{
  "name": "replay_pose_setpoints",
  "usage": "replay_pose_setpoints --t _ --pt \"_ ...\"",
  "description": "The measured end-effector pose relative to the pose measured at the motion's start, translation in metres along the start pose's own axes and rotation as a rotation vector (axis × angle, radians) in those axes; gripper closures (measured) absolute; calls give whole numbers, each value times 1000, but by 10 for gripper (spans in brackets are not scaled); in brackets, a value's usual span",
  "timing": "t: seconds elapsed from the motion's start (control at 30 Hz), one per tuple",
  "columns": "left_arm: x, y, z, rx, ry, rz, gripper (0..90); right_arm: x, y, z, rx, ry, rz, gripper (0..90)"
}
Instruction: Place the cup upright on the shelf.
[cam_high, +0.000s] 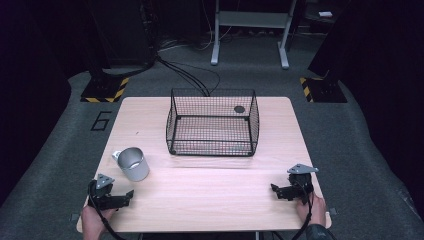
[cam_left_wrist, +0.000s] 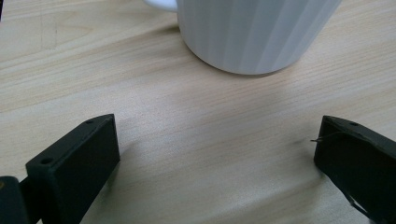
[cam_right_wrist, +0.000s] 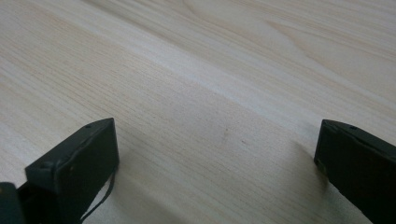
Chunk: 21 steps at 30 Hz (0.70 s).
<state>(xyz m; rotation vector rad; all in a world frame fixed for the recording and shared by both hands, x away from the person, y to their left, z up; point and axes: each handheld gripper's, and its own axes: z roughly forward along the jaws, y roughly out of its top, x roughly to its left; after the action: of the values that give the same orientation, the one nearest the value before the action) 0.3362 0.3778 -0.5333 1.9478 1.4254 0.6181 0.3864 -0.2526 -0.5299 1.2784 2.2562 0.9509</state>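
Left gripper (cam_high: 131, 193), lower left of frame, rests on worktop (cam_high: 210, 190); fingers wide apart, holding nothing. Right gripper (cam_high: 273, 189), lower right, likewise spread and empty. White mug (cam_high: 133, 163) upright just beyond the left gripper. Wire basket (cam_high: 212, 122) at centre.

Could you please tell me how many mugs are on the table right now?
1. The white mug stands upright on the table's near left part, just ahead of the left gripper, outside the wire basket.

black left hand-held gripper (cam_high: 131, 193), right hand-held gripper (cam_high: 273, 188), grey triangular top plates, black cables, possibly dark right sleeve (cam_high: 320, 232)
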Motion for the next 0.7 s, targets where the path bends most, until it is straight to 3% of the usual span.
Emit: replay_pose_setpoints --t 0.23,0.4,0.57,0.6,0.7 --pt "0 0 -1 7 -4 6 1 -2 0 0 -3 10 -13 0" --pt "0 -1 -2 8 -26 23 1 -1 0 0 -3 10 -9 0" --pt "0 -1 -7 15 -52 13 0 -1 0 0 -3 11 -9 0" --pt "0 0 -10 -16 -54 10 0 -1 0 0 -3 11 -9 0" --pt "-1 4 -16 -32 -82 1 0 -1 0 0 -3 11 -9 0"
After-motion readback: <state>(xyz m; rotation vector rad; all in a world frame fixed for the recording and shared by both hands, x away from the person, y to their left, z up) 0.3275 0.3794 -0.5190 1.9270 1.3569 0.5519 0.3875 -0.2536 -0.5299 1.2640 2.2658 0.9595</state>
